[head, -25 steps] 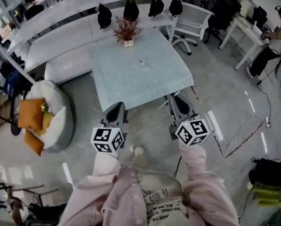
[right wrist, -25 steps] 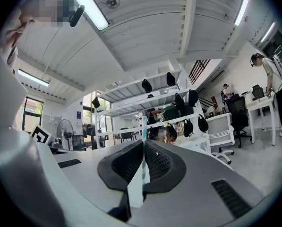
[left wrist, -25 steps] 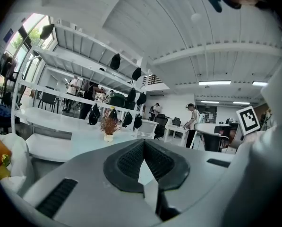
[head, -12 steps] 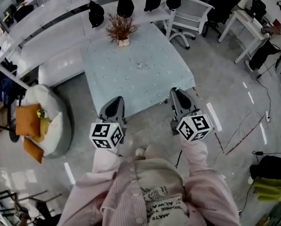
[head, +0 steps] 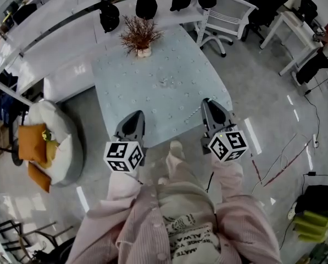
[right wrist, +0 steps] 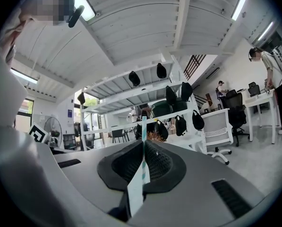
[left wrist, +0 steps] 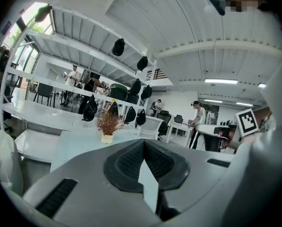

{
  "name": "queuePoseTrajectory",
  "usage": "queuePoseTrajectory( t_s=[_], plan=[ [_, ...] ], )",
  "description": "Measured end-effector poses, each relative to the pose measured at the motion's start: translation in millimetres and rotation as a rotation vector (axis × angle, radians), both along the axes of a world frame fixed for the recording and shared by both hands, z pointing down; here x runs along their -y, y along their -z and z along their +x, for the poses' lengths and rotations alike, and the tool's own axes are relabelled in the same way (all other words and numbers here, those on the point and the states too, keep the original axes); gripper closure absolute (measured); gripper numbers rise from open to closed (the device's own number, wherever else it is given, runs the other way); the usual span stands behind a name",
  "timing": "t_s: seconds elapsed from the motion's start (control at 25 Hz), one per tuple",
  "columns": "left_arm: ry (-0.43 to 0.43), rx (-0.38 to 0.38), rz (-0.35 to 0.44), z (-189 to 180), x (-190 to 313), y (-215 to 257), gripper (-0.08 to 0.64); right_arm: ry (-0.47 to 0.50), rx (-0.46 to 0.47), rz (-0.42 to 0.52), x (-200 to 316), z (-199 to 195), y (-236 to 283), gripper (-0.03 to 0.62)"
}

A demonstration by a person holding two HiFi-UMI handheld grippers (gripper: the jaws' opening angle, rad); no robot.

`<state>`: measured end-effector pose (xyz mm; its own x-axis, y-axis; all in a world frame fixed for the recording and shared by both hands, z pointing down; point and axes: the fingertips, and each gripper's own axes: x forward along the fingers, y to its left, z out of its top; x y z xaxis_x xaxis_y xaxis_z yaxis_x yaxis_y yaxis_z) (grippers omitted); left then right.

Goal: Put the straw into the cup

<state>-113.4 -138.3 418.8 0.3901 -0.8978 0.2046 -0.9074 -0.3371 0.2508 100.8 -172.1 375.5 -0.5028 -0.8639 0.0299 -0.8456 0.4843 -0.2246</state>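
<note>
A small clear cup (head: 166,82) stands near the middle of the pale blue table (head: 125,103); it is too small to make out in detail. My right gripper (head: 210,104) hovers over the table's near right edge. It is shut on a paper-wrapped straw (right wrist: 143,126), which pokes up past the closed jaw tips of this gripper (right wrist: 144,143). My left gripper (head: 134,117) hangs at the near left edge of the table. In its own view that gripper (left wrist: 143,142) has its jaw tips together, and I see nothing held between them.
A dried plant in a white pot (head: 140,36) sits at the table's far side. A white chair (head: 224,21) stands at the far right and a white beanbag with orange cushions (head: 48,142) at the left. Shelves with black bags (head: 146,3) run behind. Cables (head: 284,158) lie on the floor to the right.
The person has stepped toward the table, one foot now forward. Both grippers have come from in front of the table to above its near edge, jaws unchanged.
</note>
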Motion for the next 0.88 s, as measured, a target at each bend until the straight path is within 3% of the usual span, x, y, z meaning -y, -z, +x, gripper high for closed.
queuePoseTrajectory(
  t_s=[0.4,0.88],
  plan=[
    [0.074,-0.016,-0.043,3.4,93.1,-11.8,0.560,0.056,0.019,-0.027,113.8,5.2,-5.8,0.581],
    [0.185,-0.054,-0.093,1.6,162.9,-30.8,0.561,0.179,0.064,-0.042,211.5,-13.9,-5.3,0.581]
  ],
)
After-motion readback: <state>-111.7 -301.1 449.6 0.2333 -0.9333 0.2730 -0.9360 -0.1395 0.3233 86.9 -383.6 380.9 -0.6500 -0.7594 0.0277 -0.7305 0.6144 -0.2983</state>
